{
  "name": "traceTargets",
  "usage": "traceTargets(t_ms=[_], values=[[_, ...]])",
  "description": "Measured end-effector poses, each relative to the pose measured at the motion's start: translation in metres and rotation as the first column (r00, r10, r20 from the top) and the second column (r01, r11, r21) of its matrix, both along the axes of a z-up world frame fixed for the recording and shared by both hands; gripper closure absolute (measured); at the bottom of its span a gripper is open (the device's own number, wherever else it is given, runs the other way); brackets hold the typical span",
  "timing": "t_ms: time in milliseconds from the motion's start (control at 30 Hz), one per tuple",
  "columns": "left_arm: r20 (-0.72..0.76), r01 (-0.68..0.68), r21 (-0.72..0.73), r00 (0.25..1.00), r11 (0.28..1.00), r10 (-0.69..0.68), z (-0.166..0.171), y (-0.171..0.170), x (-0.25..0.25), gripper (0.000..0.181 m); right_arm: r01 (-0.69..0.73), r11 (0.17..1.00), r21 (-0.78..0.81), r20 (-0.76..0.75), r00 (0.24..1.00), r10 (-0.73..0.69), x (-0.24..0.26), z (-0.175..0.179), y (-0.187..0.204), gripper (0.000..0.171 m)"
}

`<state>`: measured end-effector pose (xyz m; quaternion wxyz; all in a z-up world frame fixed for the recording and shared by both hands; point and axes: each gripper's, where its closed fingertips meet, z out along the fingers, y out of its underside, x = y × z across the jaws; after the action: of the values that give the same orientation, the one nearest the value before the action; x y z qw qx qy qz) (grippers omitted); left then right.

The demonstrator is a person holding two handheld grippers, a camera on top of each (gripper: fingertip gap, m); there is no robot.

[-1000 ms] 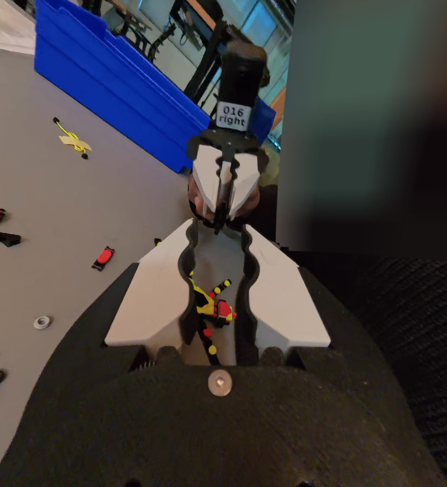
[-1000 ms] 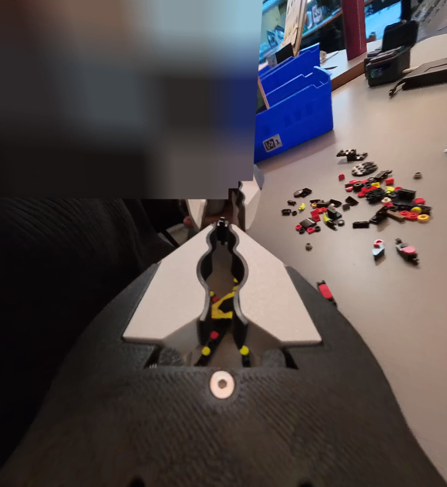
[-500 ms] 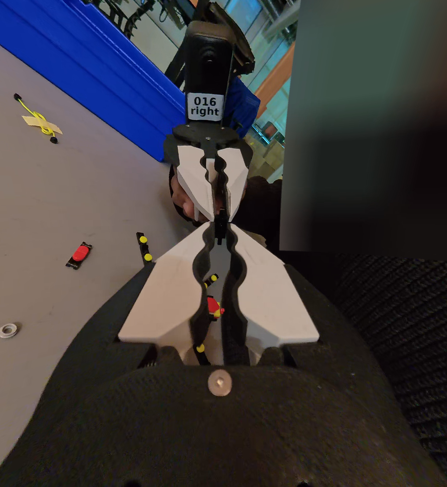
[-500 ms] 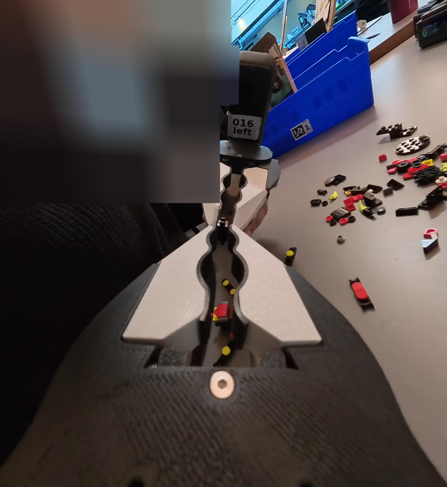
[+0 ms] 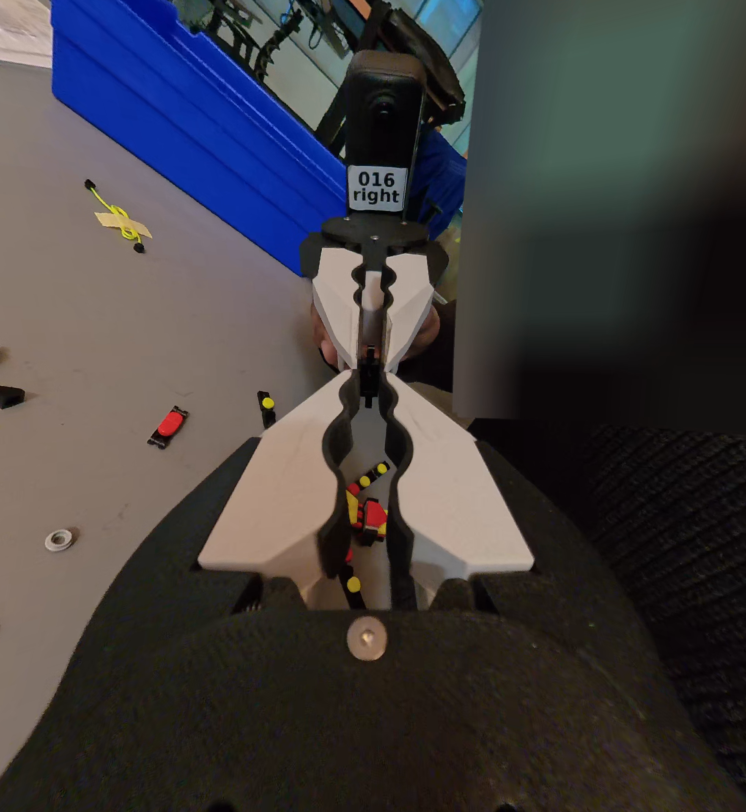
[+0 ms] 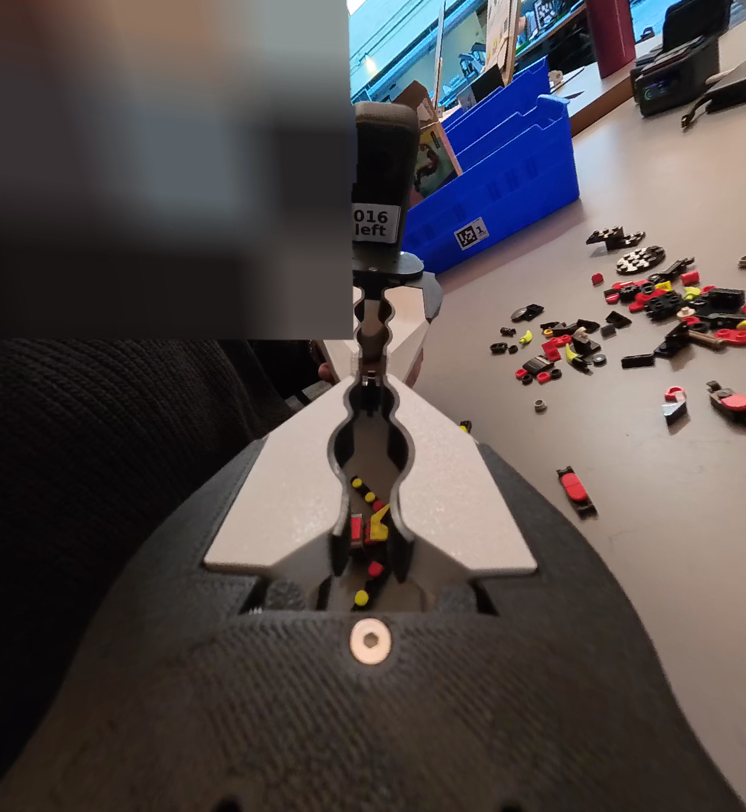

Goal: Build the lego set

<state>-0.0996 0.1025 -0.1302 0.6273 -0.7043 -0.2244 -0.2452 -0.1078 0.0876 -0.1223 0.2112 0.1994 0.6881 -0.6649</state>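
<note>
My two grippers meet tip to tip above the table. In the left wrist view my left gripper [image 5: 369, 381] is shut on a small black lego piece [image 5: 369, 373], and my right gripper [image 5: 370, 351] faces it, shut on the same piece's far end. In the right wrist view my right gripper [image 6: 369, 389] pinches that black piece [image 6: 369, 393], with the left gripper [image 6: 371, 351] just beyond. Through the gap between the fingers a black, red and yellow partial build [image 5: 367, 514] lies on the table below; it also shows in the right wrist view [image 6: 369, 527].
A blue bin [image 5: 186, 110] [image 6: 494, 197] stands at the back. A pile of loose pieces [image 6: 670, 316] lies to the right. A red-topped black piece [image 5: 168, 426] [image 6: 575, 490], a grey ring [image 5: 59, 539] and a yellow cord [image 5: 121, 219] lie nearby. A dark knit sleeve [image 5: 670, 571] is close. My two grippers' fingertips are within a few centimetres of each other.
My left gripper went from open to shut on the black piece that the right gripper holds. Both grippers have since shifted a little over the table.
</note>
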Motion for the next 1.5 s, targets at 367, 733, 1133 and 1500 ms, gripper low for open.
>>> traceTargets(t_ms=[367, 733, 1133, 1500], values=[[-0.007, -0.093, 0.067, 0.996, 0.993, 0.094, 0.016, 0.002, -0.005, 0.176, 0.007, 0.999, -0.034, -0.007, 1.000, -0.007, -0.004, 0.015, 0.005, 0.166], [0.065, -0.116, 0.121, 0.992, 0.986, 0.109, 0.023, 0.000, -0.008, 0.177, -0.007, 0.998, -0.057, -0.002, 1.000, 0.007, -0.003, 0.019, 0.009, 0.166], [0.076, -0.155, 0.123, 0.986, 0.980, 0.146, 0.022, -0.005, -0.018, 0.176, 0.064, 0.992, -0.112, 0.059, 0.997, -0.058, -0.013, 0.016, 0.006, 0.159], [0.069, -0.166, 0.115, 0.985, 0.979, 0.158, 0.022, -0.005, -0.018, 0.177, 0.012, 0.996, -0.085, 0.155, 0.988, 0.001, -0.010, 0.013, 0.005, 0.167]])
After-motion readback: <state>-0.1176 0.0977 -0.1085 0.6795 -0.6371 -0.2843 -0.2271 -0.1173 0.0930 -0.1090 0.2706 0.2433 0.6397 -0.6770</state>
